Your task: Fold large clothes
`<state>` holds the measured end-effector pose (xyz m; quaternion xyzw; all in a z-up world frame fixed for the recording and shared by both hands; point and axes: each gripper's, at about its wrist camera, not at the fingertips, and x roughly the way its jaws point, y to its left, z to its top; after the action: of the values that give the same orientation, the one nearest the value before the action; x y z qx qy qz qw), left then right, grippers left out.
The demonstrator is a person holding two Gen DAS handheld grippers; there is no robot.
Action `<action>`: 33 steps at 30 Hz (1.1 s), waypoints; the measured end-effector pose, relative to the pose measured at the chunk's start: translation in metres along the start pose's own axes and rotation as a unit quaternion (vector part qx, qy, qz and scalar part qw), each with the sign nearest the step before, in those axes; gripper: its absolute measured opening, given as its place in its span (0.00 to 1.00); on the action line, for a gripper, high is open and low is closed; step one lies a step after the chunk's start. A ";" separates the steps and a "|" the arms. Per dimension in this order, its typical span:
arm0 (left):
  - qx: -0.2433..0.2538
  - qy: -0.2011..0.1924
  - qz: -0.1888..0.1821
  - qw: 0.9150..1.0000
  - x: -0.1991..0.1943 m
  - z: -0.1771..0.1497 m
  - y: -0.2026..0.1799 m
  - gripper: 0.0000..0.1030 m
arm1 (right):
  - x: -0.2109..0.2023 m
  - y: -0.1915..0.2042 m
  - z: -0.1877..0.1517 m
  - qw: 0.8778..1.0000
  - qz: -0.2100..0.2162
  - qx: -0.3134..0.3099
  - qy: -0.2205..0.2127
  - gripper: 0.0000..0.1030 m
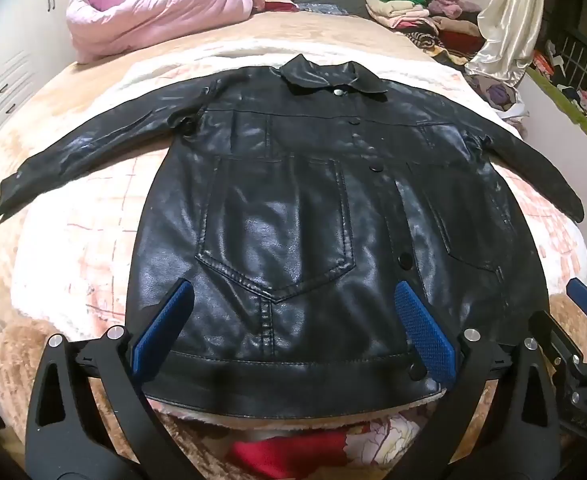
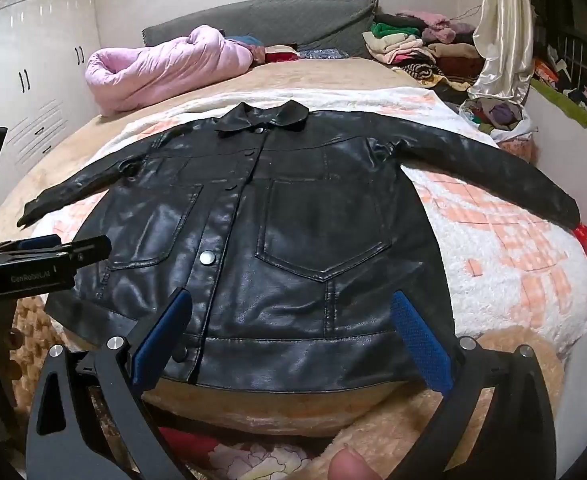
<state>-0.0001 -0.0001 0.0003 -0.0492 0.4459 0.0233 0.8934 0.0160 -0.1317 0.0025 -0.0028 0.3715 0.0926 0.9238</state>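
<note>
A black leather jacket (image 1: 293,208) lies flat and buttoned on the bed, front up, collar far, both sleeves spread out to the sides. My left gripper (image 1: 293,300) hovers over its lower left hem, jaws wide open with nothing between the blue pads (image 1: 161,324). In the right wrist view the same jacket (image 2: 293,220) fills the middle. My right gripper (image 2: 293,308) stands open above the hem's right part, its blue pads (image 2: 421,340) apart from the leather. The left gripper's body (image 2: 41,260) shows at the left edge, the right one's body (image 1: 585,336) at the right edge.
The jacket rests on a white and pink fleece blanket (image 2: 513,248) over a tan bedcover (image 1: 73,80). A rolled pink quilt (image 1: 153,16) and a pile of folded clothes (image 1: 413,12) sit at the bed's head. White wardrobes (image 2: 33,60) line the left; a cream curtain (image 2: 501,32) hangs right.
</note>
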 end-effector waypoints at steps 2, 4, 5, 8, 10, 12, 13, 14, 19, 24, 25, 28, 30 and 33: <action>-0.001 0.001 -0.001 1.000 0.000 0.000 0.000 0.91 | 0.002 0.001 0.001 1.000 0.001 -0.001 0.007 0.96; -0.003 0.002 -0.001 1.000 0.000 0.000 0.000 0.91 | 0.003 0.001 0.002 1.000 0.002 0.000 0.007 0.96; -0.003 0.004 0.000 1.000 -0.001 0.001 0.000 0.91 | 0.002 0.000 0.002 1.000 0.003 0.001 0.007 0.96; 0.001 0.002 -0.002 1.000 0.000 0.000 0.000 0.91 | -0.001 0.000 0.001 1.000 0.001 0.004 0.001 0.96; 0.000 0.001 -0.003 1.000 0.002 0.002 -0.003 0.91 | 0.000 0.000 0.001 1.000 0.002 0.003 0.000 0.96; 0.002 0.001 -0.002 1.000 -0.001 0.000 -0.006 0.91 | 0.000 0.000 0.002 1.000 0.002 0.001 -0.001 0.96; 0.002 0.001 -0.002 1.000 0.000 0.000 -0.007 0.91 | -0.001 0.002 0.002 1.000 0.002 0.000 -0.002 0.96; 0.002 0.002 -0.003 1.000 0.000 0.000 -0.008 0.91 | -0.002 0.002 0.003 1.000 0.002 0.001 -0.002 0.96; 0.002 0.001 -0.007 1.000 -0.003 0.001 -0.008 0.91 | -0.002 0.000 0.005 1.000 0.002 0.005 0.000 0.96; 0.003 0.000 -0.007 1.000 -0.003 0.001 -0.008 0.91 | -0.001 0.000 0.005 1.000 0.003 0.004 0.000 0.96; 0.002 0.000 -0.008 1.000 -0.003 0.001 -0.006 0.91 | -0.001 0.000 0.005 1.000 0.004 0.004 0.001 0.96; 0.002 0.000 -0.006 1.000 -0.003 0.001 -0.007 0.91 | -0.001 0.000 0.005 1.000 0.004 0.003 0.000 0.96; 0.002 0.000 -0.008 1.000 -0.003 0.001 -0.007 0.91 | 0.000 0.000 0.005 1.000 0.004 0.004 0.000 0.96; 0.003 0.000 -0.010 1.000 -0.004 0.001 -0.005 0.91 | -0.001 0.000 0.005 1.000 0.003 0.005 -0.004 0.96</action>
<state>-0.0014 -0.0053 0.0041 -0.0508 0.4455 0.0132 0.8937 0.0183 -0.1316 0.0066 0.0033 0.3687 0.0931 0.9249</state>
